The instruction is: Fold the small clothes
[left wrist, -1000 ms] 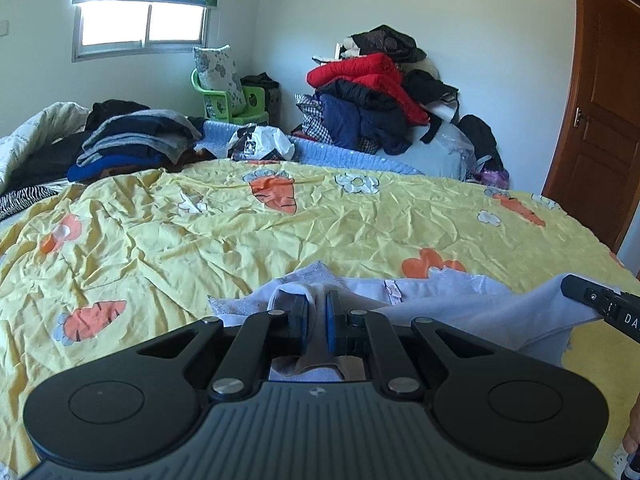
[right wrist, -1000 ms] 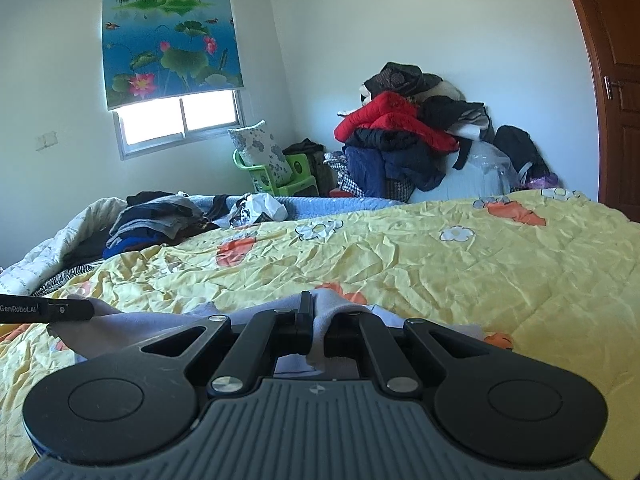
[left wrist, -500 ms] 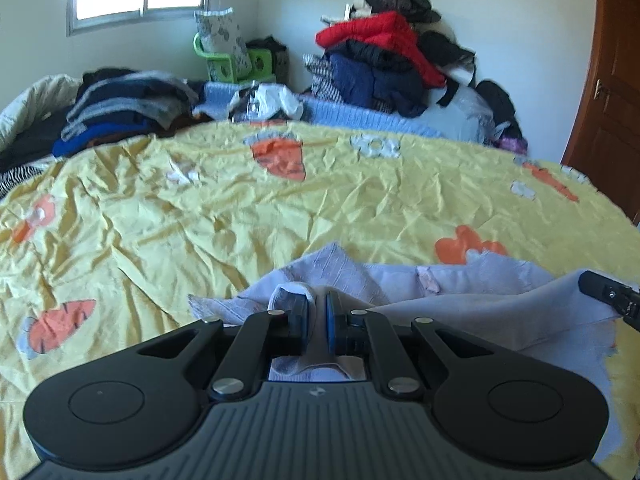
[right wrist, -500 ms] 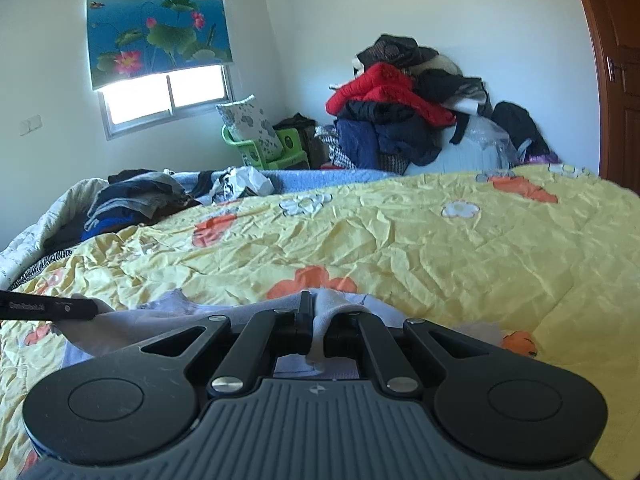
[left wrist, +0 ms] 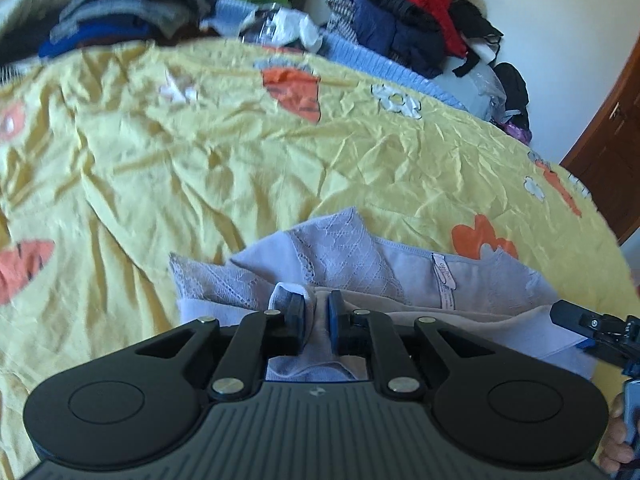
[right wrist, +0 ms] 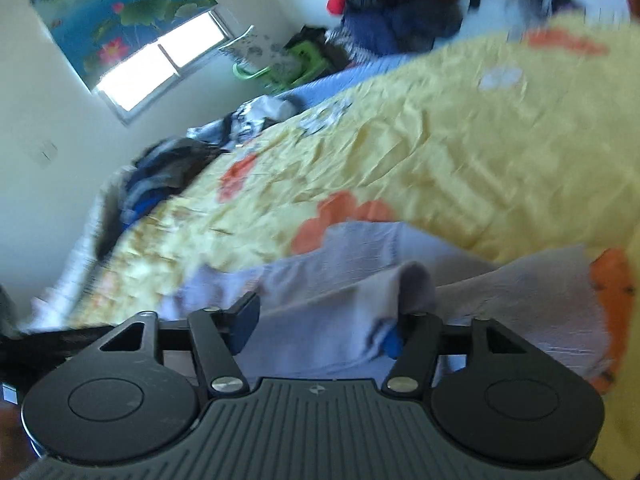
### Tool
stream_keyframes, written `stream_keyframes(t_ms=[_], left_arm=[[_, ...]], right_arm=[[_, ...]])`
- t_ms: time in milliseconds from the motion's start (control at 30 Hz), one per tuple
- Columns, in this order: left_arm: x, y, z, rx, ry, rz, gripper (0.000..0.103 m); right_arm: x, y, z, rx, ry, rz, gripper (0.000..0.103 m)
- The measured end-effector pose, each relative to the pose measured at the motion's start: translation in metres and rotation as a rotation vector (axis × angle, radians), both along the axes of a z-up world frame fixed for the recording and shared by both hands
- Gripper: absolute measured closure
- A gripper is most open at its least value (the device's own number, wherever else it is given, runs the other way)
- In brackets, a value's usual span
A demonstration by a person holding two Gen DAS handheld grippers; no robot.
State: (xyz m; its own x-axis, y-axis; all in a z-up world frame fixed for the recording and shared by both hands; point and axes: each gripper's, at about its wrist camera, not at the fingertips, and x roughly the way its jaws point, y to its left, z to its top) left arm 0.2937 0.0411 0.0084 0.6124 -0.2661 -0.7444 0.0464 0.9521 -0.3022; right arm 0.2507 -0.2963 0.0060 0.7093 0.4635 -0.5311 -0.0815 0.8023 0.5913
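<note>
- The lilac lace-trimmed garment (left wrist: 360,252) lies bunched on the yellow bedspread (left wrist: 240,160), toward its near edge
- The left gripper (left wrist: 314,316) is pinched on a fold of the cloth; a tug from there could drag the whole piece askew
- The right gripper (right wrist: 320,320) stands with its fingers apart, cloth draped over one finger (right wrist: 416,320); I reckon it may snag as it pulls clear and undo the fold
- The right view is blurred, so a hasty move could miss the hem
</note>
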Motion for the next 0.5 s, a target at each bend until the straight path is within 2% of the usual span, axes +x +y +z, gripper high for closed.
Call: stream_keyframes(t_ms=[100, 167, 267, 367, 400, 467, 500], left_arm=[[0.011, 0.012, -0.001, -0.080, 0.074, 0.004, 0.091], [0.020, 0.018, -0.002, -0.122, 0.120, 0.010, 0.091], [0.033, 0.025, -0.004, -0.188, 0.167, 0.030, 0.090], [0.042, 0.029, -0.005, -0.243, 0.188, 0.040, 0.088], [0.044, 0.032, -0.005, -0.270, 0.189, 0.047, 0.084], [0.045, 0.040, -0.004, -0.340, 0.175, 0.078, 0.066], [0.044, 0.044, -0.002, -0.360, 0.155, 0.095, 0.043]], right_arm=[[0.014, -0.011, -0.003, 0.151, 0.076, 0.077, 0.018], [0.025, -0.018, -0.007, 0.235, 0.117, 0.108, 0.017], [0.039, -0.027, -0.013, 0.324, 0.153, 0.094, 0.018], [0.050, -0.039, -0.025, 0.490, 0.163, 0.043, 0.018], [0.052, -0.042, -0.030, 0.532, 0.168, 0.012, 0.018], [0.053, -0.048, -0.038, 0.590, 0.154, -0.053, 0.018], [0.053, -0.050, -0.041, 0.614, 0.140, -0.075, 0.018]])
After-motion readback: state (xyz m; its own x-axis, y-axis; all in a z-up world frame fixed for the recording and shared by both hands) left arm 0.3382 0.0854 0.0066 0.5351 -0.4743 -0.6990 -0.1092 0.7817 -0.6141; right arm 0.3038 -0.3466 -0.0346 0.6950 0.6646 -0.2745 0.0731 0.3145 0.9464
